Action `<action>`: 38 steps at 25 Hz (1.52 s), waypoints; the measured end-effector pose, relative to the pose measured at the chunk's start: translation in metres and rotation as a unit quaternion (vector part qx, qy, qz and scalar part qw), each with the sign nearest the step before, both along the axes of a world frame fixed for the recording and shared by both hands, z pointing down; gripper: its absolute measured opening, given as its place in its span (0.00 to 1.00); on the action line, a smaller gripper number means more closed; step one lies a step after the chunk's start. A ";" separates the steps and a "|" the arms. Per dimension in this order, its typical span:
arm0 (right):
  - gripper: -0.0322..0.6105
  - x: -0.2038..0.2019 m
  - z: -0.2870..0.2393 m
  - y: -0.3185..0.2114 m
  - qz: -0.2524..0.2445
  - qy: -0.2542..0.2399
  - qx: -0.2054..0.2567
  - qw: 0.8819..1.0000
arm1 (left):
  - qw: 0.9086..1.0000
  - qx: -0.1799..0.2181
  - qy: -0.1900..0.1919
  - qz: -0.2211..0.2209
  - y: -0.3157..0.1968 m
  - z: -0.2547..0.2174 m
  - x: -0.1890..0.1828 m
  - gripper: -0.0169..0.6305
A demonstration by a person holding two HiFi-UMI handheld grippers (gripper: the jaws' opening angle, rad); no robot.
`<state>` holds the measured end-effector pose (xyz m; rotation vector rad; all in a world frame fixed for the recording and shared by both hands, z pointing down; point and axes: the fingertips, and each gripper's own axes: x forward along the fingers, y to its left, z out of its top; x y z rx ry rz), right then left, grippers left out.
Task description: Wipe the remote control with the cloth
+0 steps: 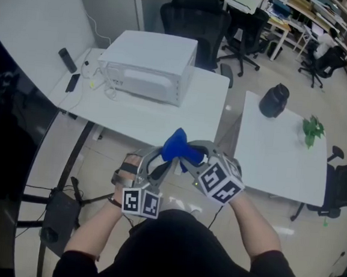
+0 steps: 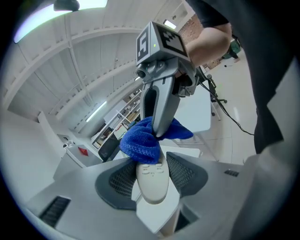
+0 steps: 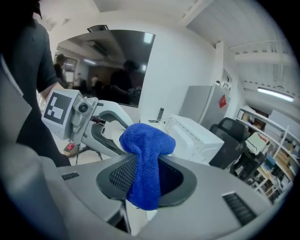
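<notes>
Wiping looks to be under way, judged from the contact. The left gripper (image 2: pixel 152 174) has its jaws clamped on a slim, off-white plastic remote control (image 2: pixel 152 185), pads on its two long edges, holding it in the air. The right gripper (image 3: pixel 146 176) has its jaws closed on a bunched blue terry cloth (image 3: pixel 144 150), whose bulging head rests on the remote's far end. Nearer the left gripper, the button face lies bare, so that stretch, the sides and the underside probably remain to be wiped. How much is already clean cannot be told. The remote's long axis runs straight out along the left gripper's jaws, rounded end toward that gripper's body, buttons upward.
</notes>
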<state>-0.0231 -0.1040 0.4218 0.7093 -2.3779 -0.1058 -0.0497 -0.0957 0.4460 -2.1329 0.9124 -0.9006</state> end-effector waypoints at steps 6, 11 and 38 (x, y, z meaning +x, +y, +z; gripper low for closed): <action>0.24 0.026 -0.013 -0.017 0.047 -0.024 0.013 0.999 | 0.999 -0.017 0.026 -0.008 0.000 -0.002 -0.003 0.34; 0.24 0.034 -0.053 -0.017 0.076 -0.182 0.031 0.980 | 0.947 -0.169 0.268 -0.061 -0.015 -0.016 -0.015 0.34; 0.24 0.008 -0.068 0.000 0.016 -0.336 -0.018 0.941 | 0.459 -0.475 0.742 0.118 0.004 -0.064 -0.020 0.34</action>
